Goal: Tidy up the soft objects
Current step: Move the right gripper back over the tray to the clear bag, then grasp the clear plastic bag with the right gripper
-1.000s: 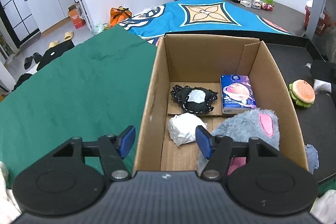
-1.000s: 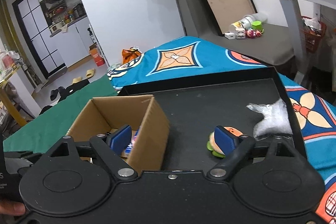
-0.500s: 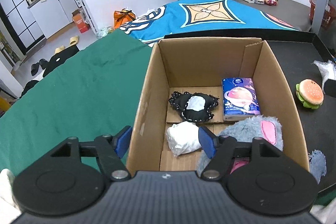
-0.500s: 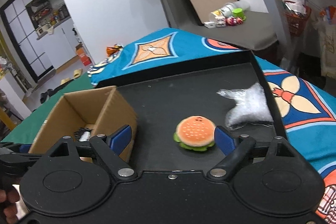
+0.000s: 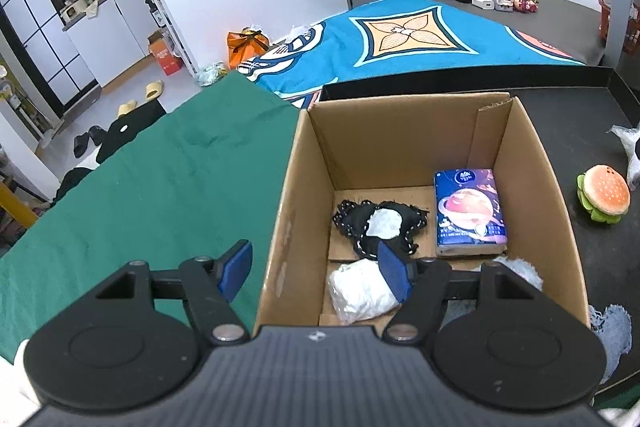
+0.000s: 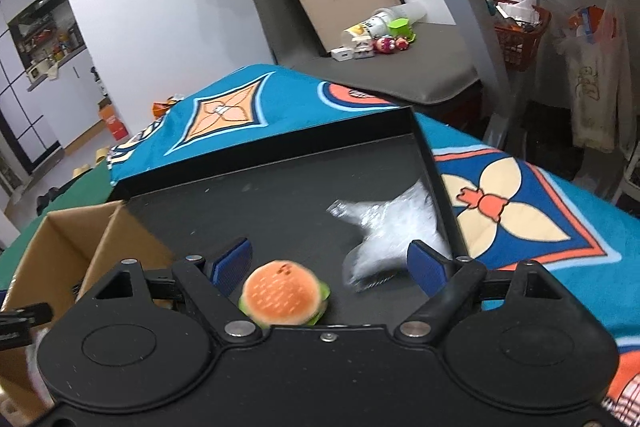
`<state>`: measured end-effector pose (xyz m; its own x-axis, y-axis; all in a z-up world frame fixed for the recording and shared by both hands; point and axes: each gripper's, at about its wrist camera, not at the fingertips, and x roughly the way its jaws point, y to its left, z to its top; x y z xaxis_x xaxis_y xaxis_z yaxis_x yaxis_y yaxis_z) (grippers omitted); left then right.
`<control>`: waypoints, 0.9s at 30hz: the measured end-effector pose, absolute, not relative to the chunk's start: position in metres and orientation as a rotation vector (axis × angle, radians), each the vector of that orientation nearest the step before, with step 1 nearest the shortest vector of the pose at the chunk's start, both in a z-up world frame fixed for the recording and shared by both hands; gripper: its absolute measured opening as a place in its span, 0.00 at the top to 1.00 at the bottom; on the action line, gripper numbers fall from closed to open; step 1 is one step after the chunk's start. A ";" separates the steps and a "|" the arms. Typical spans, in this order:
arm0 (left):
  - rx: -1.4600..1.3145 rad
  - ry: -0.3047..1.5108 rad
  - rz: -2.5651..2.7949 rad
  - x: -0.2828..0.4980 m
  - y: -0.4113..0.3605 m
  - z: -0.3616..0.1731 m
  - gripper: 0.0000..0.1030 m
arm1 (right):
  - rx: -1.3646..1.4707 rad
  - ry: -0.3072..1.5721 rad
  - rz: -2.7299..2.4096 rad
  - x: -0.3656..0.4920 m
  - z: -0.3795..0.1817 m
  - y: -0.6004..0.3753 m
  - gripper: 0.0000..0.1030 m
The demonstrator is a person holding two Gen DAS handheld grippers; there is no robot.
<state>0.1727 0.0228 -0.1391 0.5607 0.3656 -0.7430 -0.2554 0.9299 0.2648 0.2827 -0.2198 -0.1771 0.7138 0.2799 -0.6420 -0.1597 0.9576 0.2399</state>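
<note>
Left to right. A green cloth covers the left part of the surface; on it, at the left edge of the black tray, stands the open box. The left gripper hangs over the box's near-left corner, its tongs spread and empty, one finger outside the left wall and one inside. Stowed on the box floor: a black pouch at the centre, a white bundle at the near wall, a tissue pack against the right wall, and a grey plush in the near-right corner, largely hidden by the gripper. These four count as done. On the tray to the right of the box, two items are left: the burger toy near the tray's front, and a clear plastic wrap against the tray's right rim, blurred, so its nature is uncertain. The right gripper hovers low over the tray, tongs spread wide and gripping nothing; the burger lies between its fingers nearer the left one, untouched, and is judged the next pick.
</note>
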 end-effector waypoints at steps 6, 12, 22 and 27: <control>0.157 0.911 0.375 0.178 0.019 -0.139 0.34 | 0.144 0.744 0.223 0.303 -0.185 -0.219 0.18; 0.183 0.922 0.382 0.182 0.015 -0.141 0.34 | 0.110 0.765 0.216 0.311 -0.194 -0.215 0.18; 0.198 0.926 0.384 0.187 0.012 -0.143 0.34 | 0.029 0.808 0.156 0.325 -0.209 -0.208 0.41; 0.192 0.931 0.390 0.184 0.016 -0.147 0.33 | -0.008 0.806 0.142 0.322 -0.207 -0.207 0.66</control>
